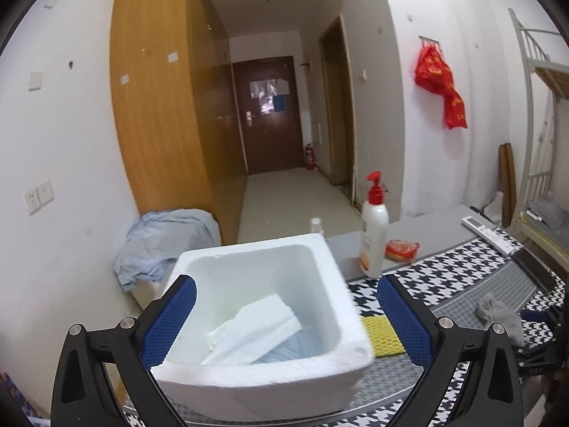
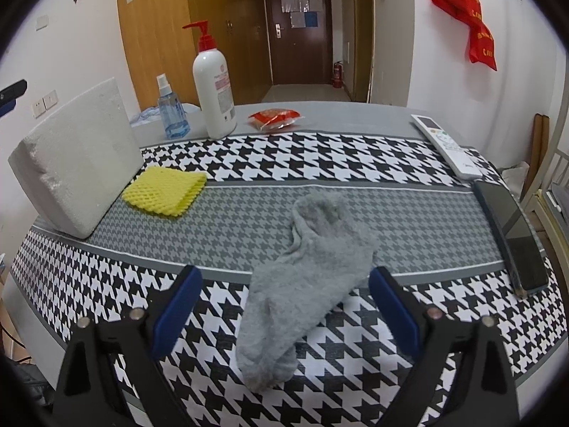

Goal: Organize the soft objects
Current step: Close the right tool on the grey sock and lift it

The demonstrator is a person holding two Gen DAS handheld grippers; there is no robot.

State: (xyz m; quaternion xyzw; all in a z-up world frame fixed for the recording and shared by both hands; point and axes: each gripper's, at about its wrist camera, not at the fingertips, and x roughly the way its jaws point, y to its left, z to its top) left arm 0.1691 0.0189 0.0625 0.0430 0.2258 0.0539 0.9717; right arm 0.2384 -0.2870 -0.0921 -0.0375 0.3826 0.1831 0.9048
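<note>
Right hand-held gripper (image 2: 284, 306): jaws apart, straddling the grey sock (image 2: 302, 270), pads on either side and not pressing it. The sock lies flat on the tabletop (image 2: 355, 163), toe end toward the camera, cuff away. Straddle looks like a pre-grasp: the jaws are lined up across the narrow middle so that closing would pinch the fabric.

Left hand-held gripper (image 1: 286, 316): jaws wide apart, nothing between the pads, hanging over the near rim of the foam box (image 1: 334, 274). Inside the box: folded white tissue (image 1: 256, 331) on top of something pale blue, which I cannot identify. Open jaws over the box fit a drop-off just made; judgement only.

The box sits at the tabletop's left edge, within reach of both hands, likely the collection bin. Yellow foam net (image 2: 165, 190) lies just beside the box, not yet in. Lotion bottle (image 2: 213, 82), spray bottle (image 2: 172, 110), remote (image 2: 446, 146) and phone (image 2: 512, 235) are hard items, probably to be left out.
</note>
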